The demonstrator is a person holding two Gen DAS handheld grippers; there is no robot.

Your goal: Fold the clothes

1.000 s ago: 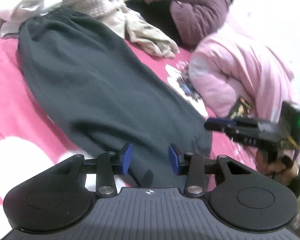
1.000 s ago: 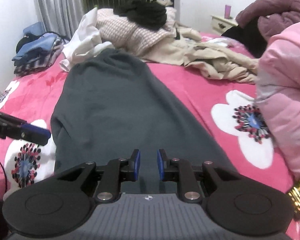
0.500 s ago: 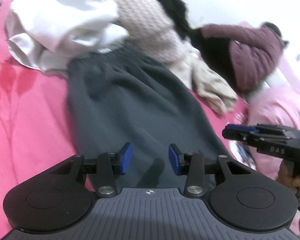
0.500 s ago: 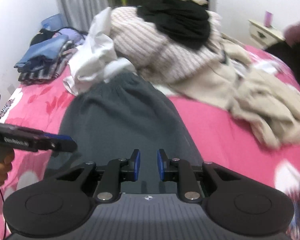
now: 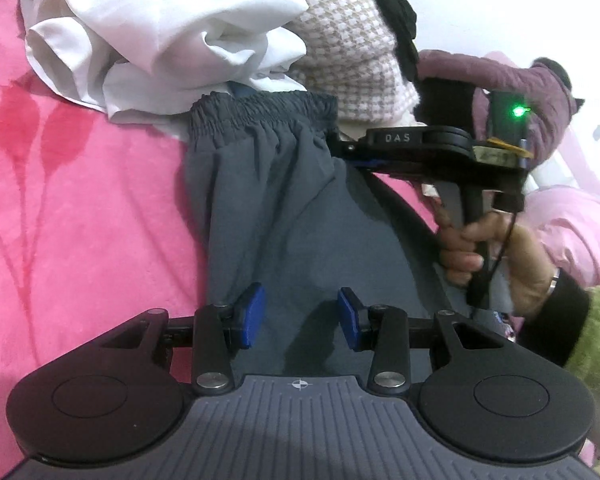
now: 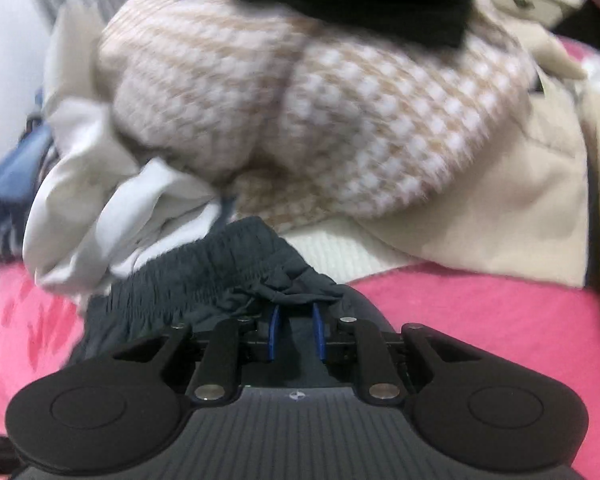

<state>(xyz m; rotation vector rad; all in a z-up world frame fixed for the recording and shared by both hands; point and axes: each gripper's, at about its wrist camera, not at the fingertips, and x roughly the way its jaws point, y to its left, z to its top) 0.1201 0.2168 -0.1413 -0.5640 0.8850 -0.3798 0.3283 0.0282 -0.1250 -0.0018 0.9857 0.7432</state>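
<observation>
Dark grey trousers (image 5: 284, 208) flat, elastic waistband bunched; right hand-held gripper (image 6: 296, 332) clamps waistband, left hand-held gripper (image 5: 300, 316) parted

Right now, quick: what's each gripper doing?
Left gripper: open, above the grey trousers, holding nothing.
Right gripper: at the trousers' waistband; whether it grips cannot be told.

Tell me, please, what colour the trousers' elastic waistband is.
Dark grey waistband, clearest in the left wrist view.
</observation>
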